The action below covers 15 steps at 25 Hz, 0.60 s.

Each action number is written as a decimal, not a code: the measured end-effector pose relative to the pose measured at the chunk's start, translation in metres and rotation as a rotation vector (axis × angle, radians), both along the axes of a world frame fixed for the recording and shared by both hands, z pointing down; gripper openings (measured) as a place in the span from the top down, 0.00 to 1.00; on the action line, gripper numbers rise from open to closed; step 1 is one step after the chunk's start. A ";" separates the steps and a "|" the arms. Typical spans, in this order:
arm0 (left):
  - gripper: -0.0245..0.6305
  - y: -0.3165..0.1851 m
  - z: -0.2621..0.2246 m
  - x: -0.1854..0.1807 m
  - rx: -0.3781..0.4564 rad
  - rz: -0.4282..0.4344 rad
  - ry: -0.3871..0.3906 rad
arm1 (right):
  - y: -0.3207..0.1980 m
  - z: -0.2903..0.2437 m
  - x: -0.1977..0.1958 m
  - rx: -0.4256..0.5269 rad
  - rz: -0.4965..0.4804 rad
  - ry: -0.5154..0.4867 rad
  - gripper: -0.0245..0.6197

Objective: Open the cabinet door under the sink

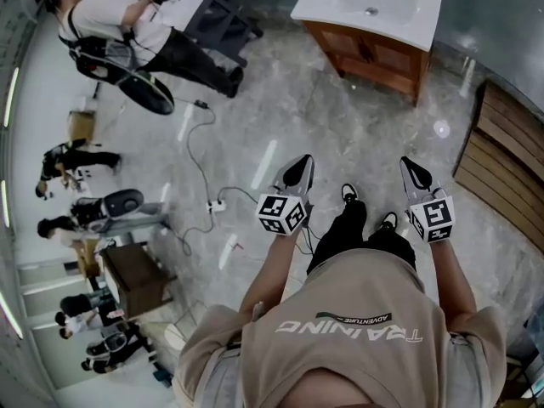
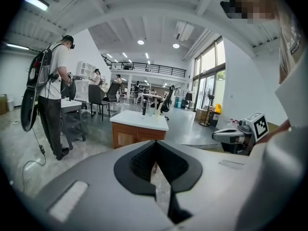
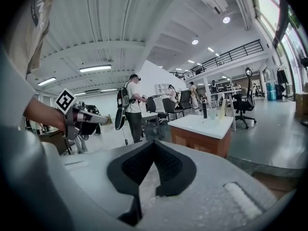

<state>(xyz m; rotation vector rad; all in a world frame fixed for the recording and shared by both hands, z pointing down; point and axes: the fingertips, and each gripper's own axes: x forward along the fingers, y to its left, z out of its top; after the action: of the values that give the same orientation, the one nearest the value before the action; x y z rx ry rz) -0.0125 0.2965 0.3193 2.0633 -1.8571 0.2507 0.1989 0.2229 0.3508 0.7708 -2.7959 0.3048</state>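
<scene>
Head view shows the cabinet (image 1: 374,58) under the white sink (image 1: 367,8) standing on the floor (image 1: 323,126) well ahead of both grippers and a little toward the right fingers' side. Its wooden front faces the person. In the left gripper view the cabinet door (image 2: 126,138) looks flush with the frame, so I judge it is still closed. Any handle on it is too small to make out.

The left gripper (image 2: 155,144) is aimed just below level with the cabinet straight beyond its tips. Its fingers (image 2: 139,161) are pressed together with nothing between them. The right gripper (image 3: 154,143) is closed and empty in the same way, with the cabinet beyond its tips and slightly to the right. In the head view the two grippers are held out side by side, well apart, and neither touches anything.

Only bare floor lies between the fingers and the cabinet. A cable (image 1: 200,168) runs across the floor to the left of the left fingers. Another person (image 1: 127,24) stands farther out on that side.

The step in hand appears to be the approach, since the door has not yet been reached. The next move calls for closing the gap to the cabinet front and lowering one gripper to door level. Its fingers would then need to part so they can catch the door's edge or handle.
</scene>
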 end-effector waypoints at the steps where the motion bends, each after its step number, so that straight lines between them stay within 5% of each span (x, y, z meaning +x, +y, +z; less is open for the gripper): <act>1: 0.94 -0.002 0.001 -0.002 0.000 0.002 0.000 | 0.002 0.001 -0.004 -0.001 -0.003 0.000 0.96; 8: 0.94 -0.041 0.022 -0.003 -0.008 0.072 0.044 | -0.021 -0.003 -0.013 0.010 0.059 0.008 0.96; 15: 0.94 -0.104 0.000 -0.011 0.081 0.191 0.040 | -0.055 -0.021 -0.035 0.054 0.134 0.029 0.96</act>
<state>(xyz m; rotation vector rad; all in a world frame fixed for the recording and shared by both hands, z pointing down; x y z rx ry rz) -0.0237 0.1929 0.3192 2.2866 -1.6735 0.1836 0.1641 0.1681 0.3299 0.9691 -2.7412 0.2402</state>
